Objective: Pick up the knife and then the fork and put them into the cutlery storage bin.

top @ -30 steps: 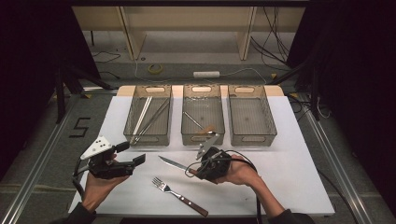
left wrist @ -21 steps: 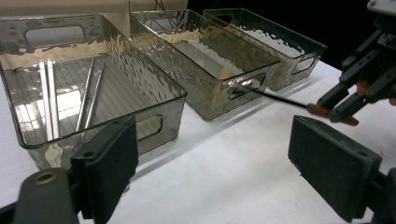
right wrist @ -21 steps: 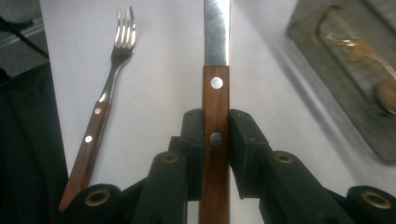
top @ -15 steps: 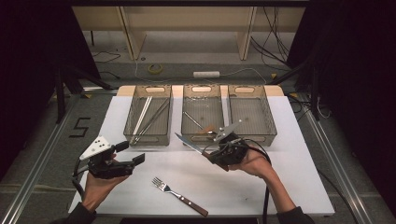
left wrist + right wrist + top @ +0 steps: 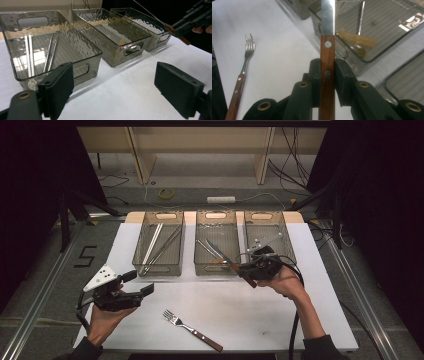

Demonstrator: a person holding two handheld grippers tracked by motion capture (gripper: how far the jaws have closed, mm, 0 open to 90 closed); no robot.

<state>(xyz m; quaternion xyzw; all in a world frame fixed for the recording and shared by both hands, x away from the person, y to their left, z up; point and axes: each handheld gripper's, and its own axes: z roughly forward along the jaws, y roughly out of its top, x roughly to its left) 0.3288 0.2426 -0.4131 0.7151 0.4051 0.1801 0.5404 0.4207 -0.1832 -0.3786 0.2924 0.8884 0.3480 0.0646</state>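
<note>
High view: right gripper (image 5: 246,270) clamped on wooden-handled knife (image 5: 223,256), blade over middle bin (image 5: 215,266); left gripper (image 5: 141,283) open, empty. Left gripper view: jaws wide apart above white table (image 5: 120,95). Right gripper view: knife handle pinched between pads, fork (image 5: 241,77) lying left.

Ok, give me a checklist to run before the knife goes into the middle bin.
1. Grip: right hand-held gripper clamps the knife by its wooden handle: ok.
2. Aim: blade points over the middle bin: ok.
3. Space: middle bin already holds cutlery, open floor beside it: ok.
4. Blade clear of the bin rim: cannot tell.
5. Left hand-held gripper open, apart from the bins: ok.
6. Fork lies on the table, out of the knife's path: ok.
</note>
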